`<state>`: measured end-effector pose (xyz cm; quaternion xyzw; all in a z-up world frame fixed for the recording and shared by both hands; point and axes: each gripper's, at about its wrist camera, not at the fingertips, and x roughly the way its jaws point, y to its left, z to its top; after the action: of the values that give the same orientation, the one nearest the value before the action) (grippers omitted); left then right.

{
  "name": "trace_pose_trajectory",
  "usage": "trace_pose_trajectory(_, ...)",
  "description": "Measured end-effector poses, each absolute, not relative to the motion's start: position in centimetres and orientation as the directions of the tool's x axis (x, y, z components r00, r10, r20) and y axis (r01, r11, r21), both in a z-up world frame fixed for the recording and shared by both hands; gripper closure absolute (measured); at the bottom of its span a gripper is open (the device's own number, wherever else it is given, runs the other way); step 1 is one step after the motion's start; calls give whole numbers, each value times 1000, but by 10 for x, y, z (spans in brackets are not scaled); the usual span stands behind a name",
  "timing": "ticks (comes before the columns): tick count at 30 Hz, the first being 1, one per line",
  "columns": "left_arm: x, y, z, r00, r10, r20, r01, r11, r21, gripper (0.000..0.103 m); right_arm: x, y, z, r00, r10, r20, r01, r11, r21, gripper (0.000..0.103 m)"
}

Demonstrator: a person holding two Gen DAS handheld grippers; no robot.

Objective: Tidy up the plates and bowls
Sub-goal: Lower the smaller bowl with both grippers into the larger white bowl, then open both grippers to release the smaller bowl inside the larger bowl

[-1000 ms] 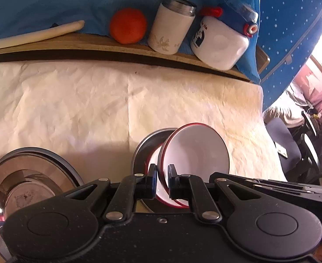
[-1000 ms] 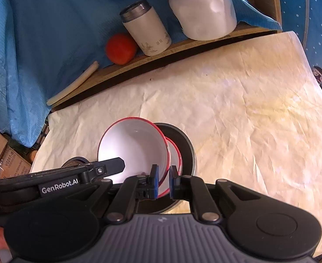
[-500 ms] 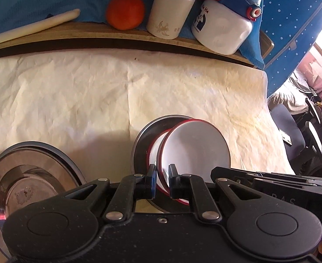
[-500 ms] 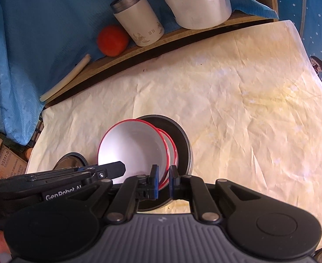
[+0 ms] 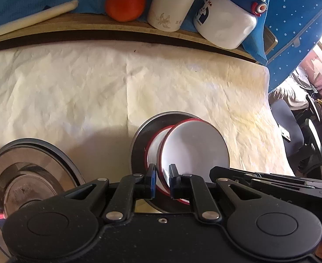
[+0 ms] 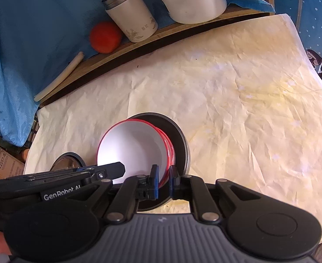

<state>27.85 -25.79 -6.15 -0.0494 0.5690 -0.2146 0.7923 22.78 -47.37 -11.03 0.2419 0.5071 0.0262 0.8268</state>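
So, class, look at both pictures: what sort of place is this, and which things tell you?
Probably a home dining or kitchen table: a crumpled cream covering, red-rimmed white bowls in a steel dish, and a flask and tomato on a wooden ledge.

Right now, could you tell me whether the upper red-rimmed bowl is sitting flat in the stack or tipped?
Tipped. The upper red-rimmed bowl leans on the one beneath, over the steel plate; its rim sits between both hand-held grippers' pads.
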Motion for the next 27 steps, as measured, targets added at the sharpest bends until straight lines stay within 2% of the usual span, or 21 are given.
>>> trace_pose_trajectory(13, 286, -278, -57, 209, -316, -925, 392, 894, -217, 89, 231, -473, -112, 457, 292, -840, 203, 885, 418, 92)
trace_pose_trajectory(27, 297, -285, -57, 138, -289, -947, 452, 869, -199, 85, 237, -472, -113, 420, 312, -852, 188, 889, 418, 91)
